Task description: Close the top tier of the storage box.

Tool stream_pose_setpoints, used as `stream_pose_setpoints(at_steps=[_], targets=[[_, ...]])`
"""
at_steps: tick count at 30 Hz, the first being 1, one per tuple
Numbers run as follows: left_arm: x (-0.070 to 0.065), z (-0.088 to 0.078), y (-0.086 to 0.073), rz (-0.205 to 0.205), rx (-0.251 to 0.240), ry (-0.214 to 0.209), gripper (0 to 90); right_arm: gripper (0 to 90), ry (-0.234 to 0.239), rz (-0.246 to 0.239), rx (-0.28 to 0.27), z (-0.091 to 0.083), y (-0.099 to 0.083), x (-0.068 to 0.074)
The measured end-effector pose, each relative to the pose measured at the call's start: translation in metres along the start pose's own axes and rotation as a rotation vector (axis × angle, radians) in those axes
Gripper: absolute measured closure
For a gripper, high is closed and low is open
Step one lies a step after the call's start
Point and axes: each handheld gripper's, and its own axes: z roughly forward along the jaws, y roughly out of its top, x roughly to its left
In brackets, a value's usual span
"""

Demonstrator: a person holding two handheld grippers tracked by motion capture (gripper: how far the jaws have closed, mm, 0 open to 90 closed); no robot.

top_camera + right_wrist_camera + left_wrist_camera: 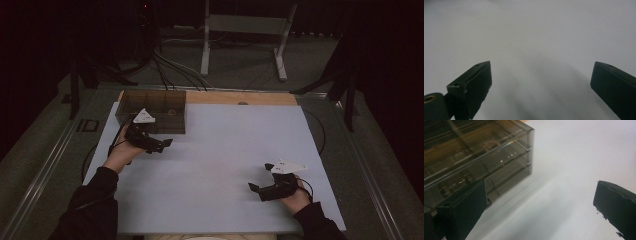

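Hovering wide apart, left tool (162, 144) just beside smoky drawer box (152, 111); right tool (256, 189) wide, well apart

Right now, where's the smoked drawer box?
In the high view the drawer box sits at the far-left corner of the white table, just beyond the open left gripper. In the left gripper view it lies upper left.

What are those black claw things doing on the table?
A person holds a gripper in each hand over a white table. The left gripper sits open right beside a smoky see-through drawer box at the far left corner, holding nothing. The right gripper waits open near the person, over bare table.
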Motion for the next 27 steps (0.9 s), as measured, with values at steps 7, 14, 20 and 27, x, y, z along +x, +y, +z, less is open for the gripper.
stream_pose_setpoints(at_steps=[7, 14, 20, 27], targets=[[-0.012, -0.001, -0.002, 0.041, 0.001, -0.060, 0.0, 4.0, 0.001, 0.001, -0.004, -0.001, 0.001, 0.000], [-0.024, -0.003, -0.007, 0.064, -0.011, -0.081, 0.0, 4.0, 0.002, 0.001, -0.003, 0.000, 0.001, 0.000], [-0.034, -0.004, -0.013, 0.074, 0.006, -0.100, 0.0, 4.0, 0.005, 0.004, -0.009, -0.001, 0.001, 0.000], [-0.042, -0.006, -0.026, 0.081, 0.009, -0.118, 0.0, 4.0, 0.009, 0.003, -0.009, 0.000, 0.002, 0.000]])
